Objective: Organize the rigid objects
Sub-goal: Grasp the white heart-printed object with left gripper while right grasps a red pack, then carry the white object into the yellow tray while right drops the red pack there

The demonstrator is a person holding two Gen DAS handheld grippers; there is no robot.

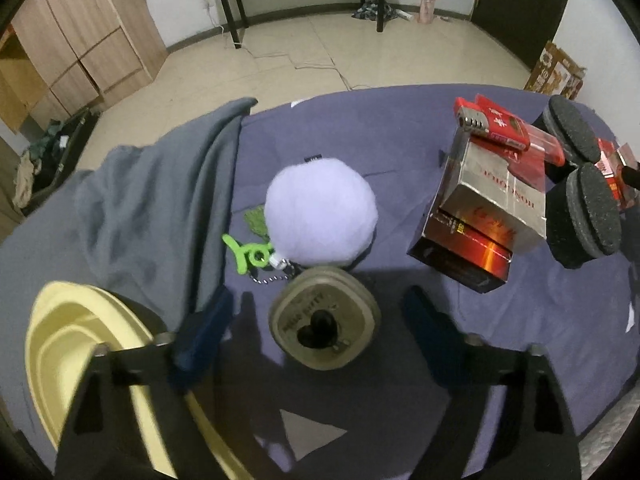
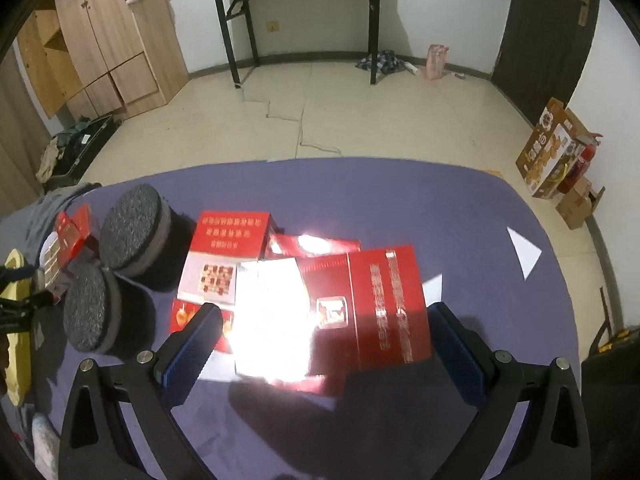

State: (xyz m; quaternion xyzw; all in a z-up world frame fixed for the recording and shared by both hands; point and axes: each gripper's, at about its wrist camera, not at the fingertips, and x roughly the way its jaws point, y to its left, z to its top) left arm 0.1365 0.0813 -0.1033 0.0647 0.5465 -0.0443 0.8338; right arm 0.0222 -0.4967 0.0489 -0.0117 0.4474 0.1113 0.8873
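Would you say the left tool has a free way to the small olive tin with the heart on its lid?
Probably yes. The olive tin lies between the left tool's open fingers with a gap on each side. The fluffy lilac ball and its chain sit just beyond it, not in between.

Left gripper (image 1: 320,320): black frame with two blue-padded fingers (image 1: 202,332), aimed steeply down at the surface.
Left jaws: standing apart, the pads touching nothing on either side; both are blurred.
Right gripper (image 2: 326,344): the same black frame, blue ribbed pads (image 2: 460,356) on its two fingers, angled downward.
Right jaws: spread wide, with clear gaps at both pads; they press on nothing.
Left gripper in right wrist view: a dark sliver of it shows at the left edge (image 2: 16,304).
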